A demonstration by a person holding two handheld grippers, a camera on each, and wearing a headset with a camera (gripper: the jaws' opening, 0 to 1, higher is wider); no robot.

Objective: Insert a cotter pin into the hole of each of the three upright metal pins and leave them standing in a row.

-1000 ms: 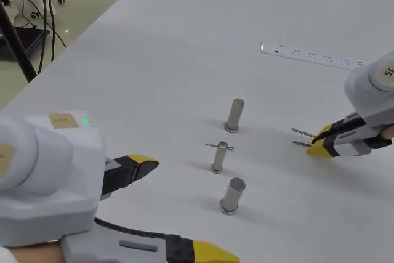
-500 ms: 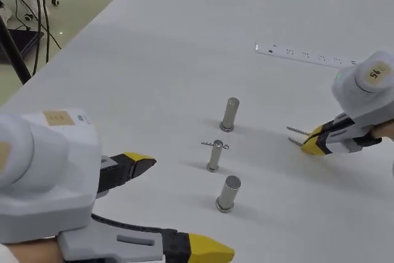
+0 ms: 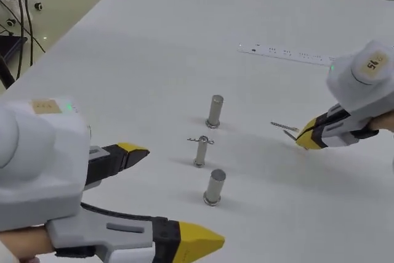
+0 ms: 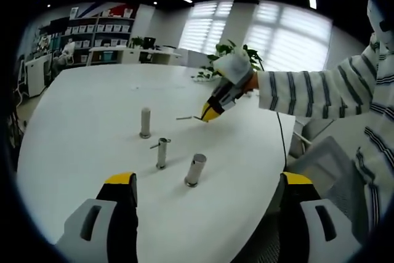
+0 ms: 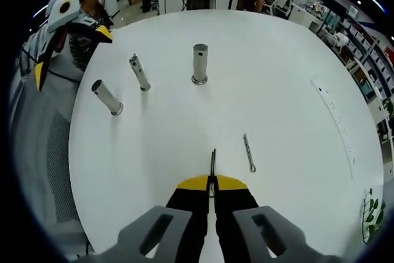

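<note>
Nothing on the table point(image 3: 154, 60) has shifted in the last second. The head camera has swung, sliding everything leftward in its picture, and the right gripper point(image 5: 213, 184) keeps much the same offset from the row, its nose tipped a little lower. Its jaws are clamped tight on the held cotter pin point(image 5: 213, 163), which sticks straight out along the jaw line. A loose cotter pin point(image 5: 249, 152) lies flat on the table just beside it, on the side away from the person. The far pin point(image 5: 199, 63) stands ahead of the jaws and a touch left in the right gripper view, so the held cotter pin's long axis already points nearly at it. The middle pin point(image 5: 139, 72) carries a seated cotter pin point(image 3: 200, 140) through its top. The near pin point(image 5: 106, 97) stands bare, well off to the left of the jaw line. Which way the far pin's hole faces I cannot tell (too small in every view), and the approach hangs on that. The left gripper point(image 4: 209, 180) hovers with jaws spread wide and empty on the person's side of the row, nearer the near pin.
</note>
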